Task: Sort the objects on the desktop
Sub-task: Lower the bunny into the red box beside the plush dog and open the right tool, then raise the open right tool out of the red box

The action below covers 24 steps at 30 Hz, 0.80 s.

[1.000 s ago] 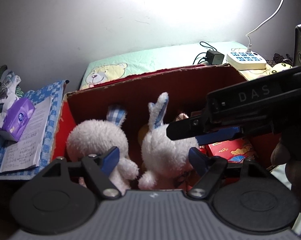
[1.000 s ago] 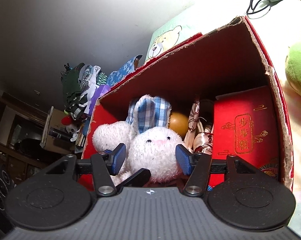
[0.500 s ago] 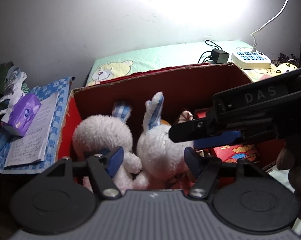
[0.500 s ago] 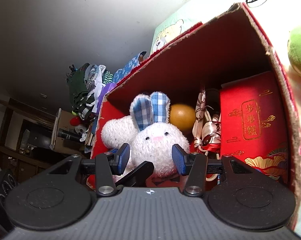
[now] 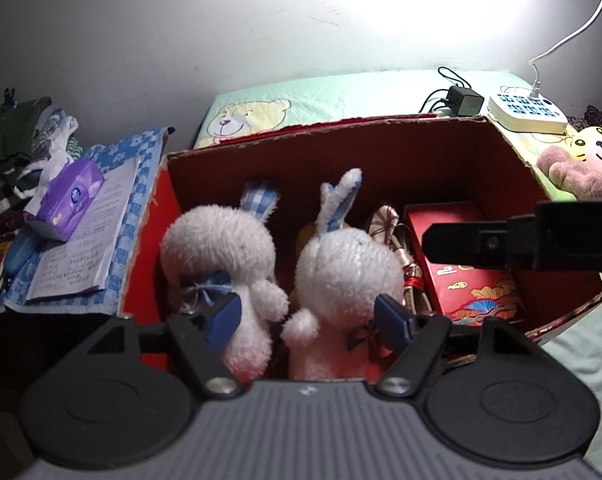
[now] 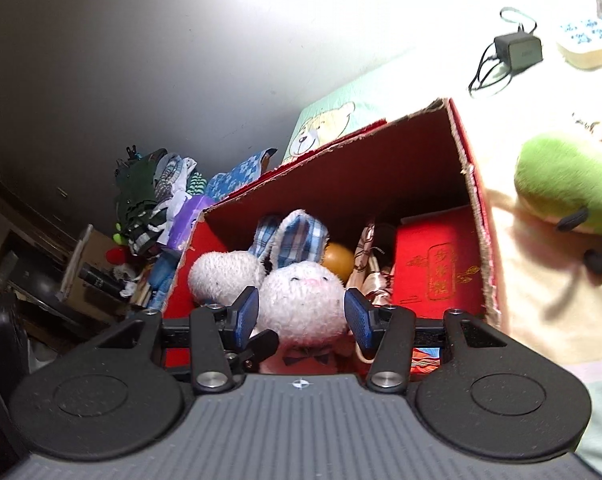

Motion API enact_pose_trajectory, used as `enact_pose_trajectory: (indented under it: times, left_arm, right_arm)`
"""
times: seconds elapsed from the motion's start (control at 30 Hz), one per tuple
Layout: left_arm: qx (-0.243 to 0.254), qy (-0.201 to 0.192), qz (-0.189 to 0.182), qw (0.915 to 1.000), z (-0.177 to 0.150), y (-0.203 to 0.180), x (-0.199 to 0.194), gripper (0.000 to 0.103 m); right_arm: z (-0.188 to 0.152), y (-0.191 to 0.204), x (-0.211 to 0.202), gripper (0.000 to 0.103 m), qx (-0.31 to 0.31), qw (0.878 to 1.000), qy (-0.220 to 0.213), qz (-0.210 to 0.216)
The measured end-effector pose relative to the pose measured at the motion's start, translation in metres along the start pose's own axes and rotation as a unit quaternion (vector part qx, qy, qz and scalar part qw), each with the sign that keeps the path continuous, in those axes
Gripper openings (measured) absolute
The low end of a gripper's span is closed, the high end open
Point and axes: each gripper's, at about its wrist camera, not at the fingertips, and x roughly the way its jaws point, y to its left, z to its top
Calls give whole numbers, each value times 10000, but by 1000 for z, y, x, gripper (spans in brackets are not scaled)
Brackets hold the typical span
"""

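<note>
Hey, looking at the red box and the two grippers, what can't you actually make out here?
- Orange ball: right wrist view, mostly hidden behind the right bunny; a sliver shows in the left view.
- Box floor: both views, covered by toys and the red packet.
- Right hand-held gripper: left wrist view, cut off by the edge.
- Notebook writing: too small.

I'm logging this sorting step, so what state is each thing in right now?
Left hand-held gripper: open, empty.
Right hand-held gripper: open, astride a rabbit's head.
Red cardboard box: open-topped, holding things.
Two white plush rabbits: upright inside the box.
Red gift box: closed, in the box.
Purple tissue pack: opened, tissue sticking out.
Green plush: outside the box.
</note>
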Motion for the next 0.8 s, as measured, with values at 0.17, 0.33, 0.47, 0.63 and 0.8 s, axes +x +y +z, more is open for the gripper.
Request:
enact_pose_trajectory:
  times: [0.17, 0.33, 0.47, 0.63, 0.8]
  left_arm:
    - [-152, 74, 48, 9998, -1, -2, -5, 76]
    - [-181, 125, 140, 9997, -5, -7, -10, 79]
    - [-213, 97, 216, 9995, -6, -9, -15, 82]
    - [-261, 69, 256, 9993, -6, -10, -19, 83]
    - [-331, 48, 311, 9990, -7, -11, -21, 86]
  right_arm:
    - [-9, 9, -10, 51, -377, 9987, -224, -278]
    - [-14, 10, -18, 52, -526, 9970, -296, -484]
    - [-20, 6, -25, 52, -453, 9968, -343, -567]
    - [-25, 10, -32, 52, -570, 9951, -535, -609]
    - [-28, 8, -34, 52, -566, 9943, -611, -659]
